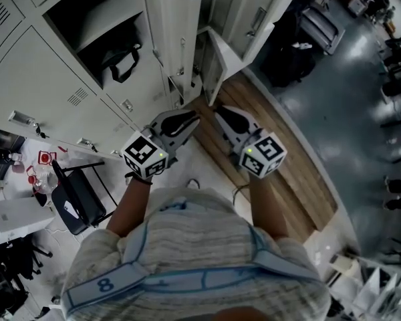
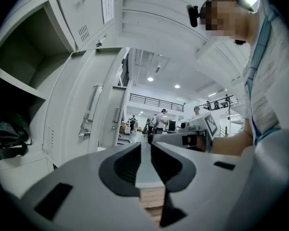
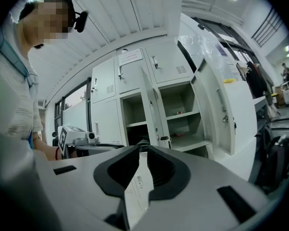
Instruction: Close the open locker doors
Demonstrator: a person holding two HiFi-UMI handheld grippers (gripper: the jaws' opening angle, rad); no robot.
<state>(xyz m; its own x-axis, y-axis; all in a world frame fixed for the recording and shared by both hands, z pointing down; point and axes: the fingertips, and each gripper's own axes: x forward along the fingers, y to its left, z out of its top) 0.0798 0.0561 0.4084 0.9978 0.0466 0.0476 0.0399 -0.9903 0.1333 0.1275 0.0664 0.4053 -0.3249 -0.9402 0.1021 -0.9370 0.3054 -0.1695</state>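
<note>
- A person in a striped top (image 1: 187,253) holds two grippers level and side by side toward a bank of pale lockers (image 1: 47,65). The tips of the left gripper (image 1: 192,119) and the right gripper (image 1: 218,114) are near each other.
- Left gripper: its own view shows the jaws slightly parted with nothing between them; only floor shows through the narrow slot.
- Right gripper: its jaws also stand a little apart, gripping nothing, with locker fronts visible through the gap.
- A tall open door (image 1: 180,25) juts out from the bank just ahead of the left gripper's tips. In the left gripper view it fills the space left of the jaws, its latch handle (image 2: 89,114) facing the camera.
- A low open door (image 1: 217,62) hangs ajar directly ahead of both grippers, between their lines of aim, near the tips but apart from them.
- A far open door (image 1: 254,12) stands further ahead, to the right of the right gripper.
- The right gripper view shows one door edge-on (image 3: 151,105) straight beyond the jaws and a wide swung door (image 3: 220,109) off to their right. Shelved compartments (image 3: 183,114) gape between the two.
- A black bag (image 1: 117,62) sits in the open compartment to the left of the left gripper.
- Neither gripper touches any door.
</note>
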